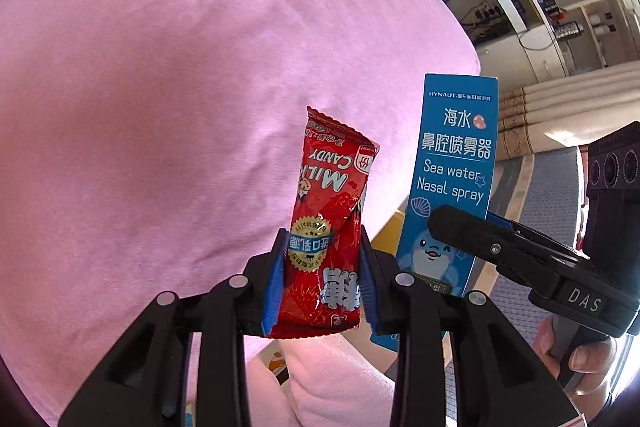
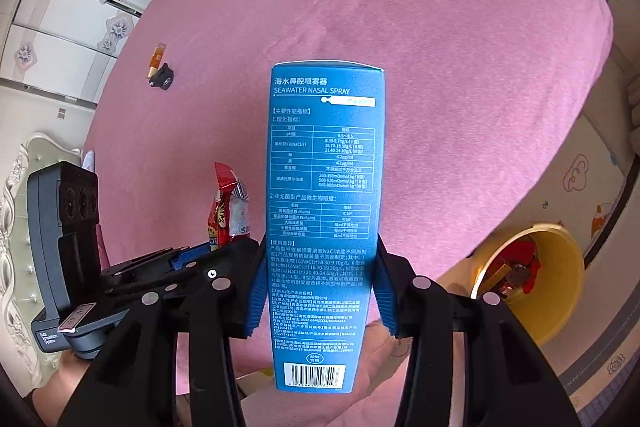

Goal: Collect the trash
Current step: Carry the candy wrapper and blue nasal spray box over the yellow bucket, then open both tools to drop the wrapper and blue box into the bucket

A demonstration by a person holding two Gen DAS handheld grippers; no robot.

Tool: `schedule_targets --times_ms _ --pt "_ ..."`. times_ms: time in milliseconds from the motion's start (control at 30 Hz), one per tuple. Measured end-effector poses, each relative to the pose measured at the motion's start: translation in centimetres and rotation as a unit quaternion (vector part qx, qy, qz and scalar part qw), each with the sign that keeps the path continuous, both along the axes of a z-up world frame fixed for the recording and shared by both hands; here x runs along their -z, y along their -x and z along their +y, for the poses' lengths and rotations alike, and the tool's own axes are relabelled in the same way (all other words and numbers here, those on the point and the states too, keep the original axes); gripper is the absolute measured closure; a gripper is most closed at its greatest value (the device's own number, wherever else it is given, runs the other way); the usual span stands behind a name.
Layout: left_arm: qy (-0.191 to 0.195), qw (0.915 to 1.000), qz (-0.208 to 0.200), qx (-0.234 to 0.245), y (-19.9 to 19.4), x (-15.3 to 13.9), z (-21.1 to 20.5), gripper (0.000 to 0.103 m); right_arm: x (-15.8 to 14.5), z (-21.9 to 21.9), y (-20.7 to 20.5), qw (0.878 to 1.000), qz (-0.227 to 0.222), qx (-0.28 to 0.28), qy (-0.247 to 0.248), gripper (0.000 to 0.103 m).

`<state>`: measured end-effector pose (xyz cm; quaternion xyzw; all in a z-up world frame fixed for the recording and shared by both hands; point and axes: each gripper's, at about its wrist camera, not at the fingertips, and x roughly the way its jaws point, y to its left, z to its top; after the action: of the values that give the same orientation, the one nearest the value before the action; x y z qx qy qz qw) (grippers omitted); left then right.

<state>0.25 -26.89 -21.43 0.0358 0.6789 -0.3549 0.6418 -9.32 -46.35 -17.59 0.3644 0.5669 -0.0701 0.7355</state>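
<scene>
My left gripper [image 1: 322,275] is shut on a red milk-candy wrapper [image 1: 332,203], which stands upright between its blue pads above the pink bed. In the right wrist view that wrapper [image 2: 224,215] pokes up from the left gripper [image 2: 192,259] at the lower left. My right gripper [image 2: 320,291] is shut on a tall blue nasal-spray box [image 2: 324,187], its blue pads pressing both long sides. The same box [image 1: 452,163] appears to the right in the left wrist view, with the right gripper's finger [image 1: 492,243] across its lower part. A yellow bin [image 2: 532,275] holding red wrappers stands on the floor at the lower right.
The pink bedspread [image 1: 160,87] fills most of both views. A small black item and an orange piece [image 2: 160,73] lie on it far off. A pink sleeve [image 1: 332,379] shows beneath the left gripper. A hand [image 1: 580,359] grips the right tool. White cabinets [image 2: 60,23] and a headboard [image 2: 24,207] stand to the left.
</scene>
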Motion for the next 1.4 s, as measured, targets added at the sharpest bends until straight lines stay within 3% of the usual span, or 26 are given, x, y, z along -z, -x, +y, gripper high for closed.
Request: schedule_targets --times_ms 267,500,800,1133,1167,1267,1400 --pt "-0.006 0.9958 0.015 0.090 8.4 1.7 -11.0 0.071 0.9 -7.8 10.2 0.997 0.025 0.078 0.006 0.058" --pt "-0.023 0.9859 0.029 0.163 15.2 3.7 -18.3 0.070 2.6 -12.9 18.8 0.989 0.048 0.137 0.002 0.058" --pt "-0.062 0.9703 0.042 0.230 21.5 7.6 -23.1 0.070 5.8 -14.9 25.9 0.980 0.072 0.182 -0.024 0.058" --pt "-0.085 0.9608 0.048 0.259 23.8 10.1 -24.3 0.068 7.5 -15.5 28.3 0.975 0.077 0.199 -0.053 0.056" --pt "-0.088 0.9595 0.052 0.262 23.9 10.4 -24.6 0.067 7.6 -15.5 28.6 0.974 0.081 0.203 -0.053 0.055" --pt "-0.107 0.9565 0.052 0.266 24.1 11.3 -25.2 0.040 8.1 -15.9 29.2 0.973 0.085 0.210 -0.053 0.046" --pt "-0.123 0.9517 0.045 0.278 24.1 11.6 -24.5 0.035 8.3 -16.1 29.9 0.971 0.094 0.214 -0.050 0.047"
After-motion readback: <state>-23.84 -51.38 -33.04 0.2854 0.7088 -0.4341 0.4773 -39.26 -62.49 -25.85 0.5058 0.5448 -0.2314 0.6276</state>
